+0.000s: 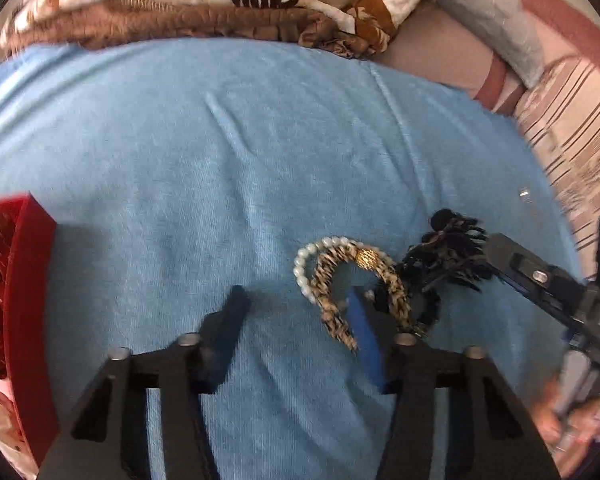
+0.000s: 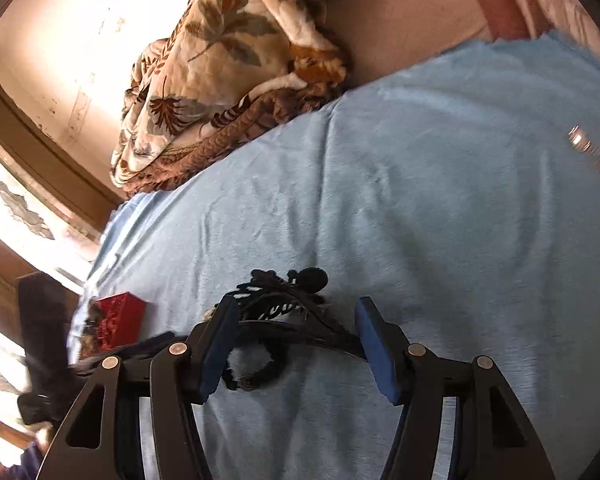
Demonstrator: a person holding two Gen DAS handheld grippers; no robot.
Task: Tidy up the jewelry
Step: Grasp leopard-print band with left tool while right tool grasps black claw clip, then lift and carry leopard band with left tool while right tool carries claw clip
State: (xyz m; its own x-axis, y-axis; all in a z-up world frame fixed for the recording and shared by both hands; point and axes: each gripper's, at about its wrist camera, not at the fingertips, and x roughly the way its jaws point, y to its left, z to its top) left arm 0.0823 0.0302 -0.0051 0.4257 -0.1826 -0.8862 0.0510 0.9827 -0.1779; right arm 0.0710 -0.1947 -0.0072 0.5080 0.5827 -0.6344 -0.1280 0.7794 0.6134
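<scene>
A pearl bracelet [image 1: 306, 266] and a gold-and-black braided chain [image 1: 392, 284] lie tangled on the blue towel [image 1: 220, 152]. My left gripper [image 1: 296, 304] is open, its right finger inside the chain loop. A black beaded necklace [image 1: 448, 256] lies just right of them. In the right wrist view the black necklace [image 2: 284, 308] lies between the fingers of my right gripper [image 2: 296, 320], which is open. A red jewelry box [image 1: 24, 280] stands at the left edge; it also shows in the right wrist view [image 2: 118, 318].
A small silver piece [image 1: 524, 194] lies on the towel at far right; it also shows in the right wrist view [image 2: 578, 138]. A floral blanket [image 1: 220, 4] is bunched at the back. Striped bedding [image 1: 572, 132] lies to the right.
</scene>
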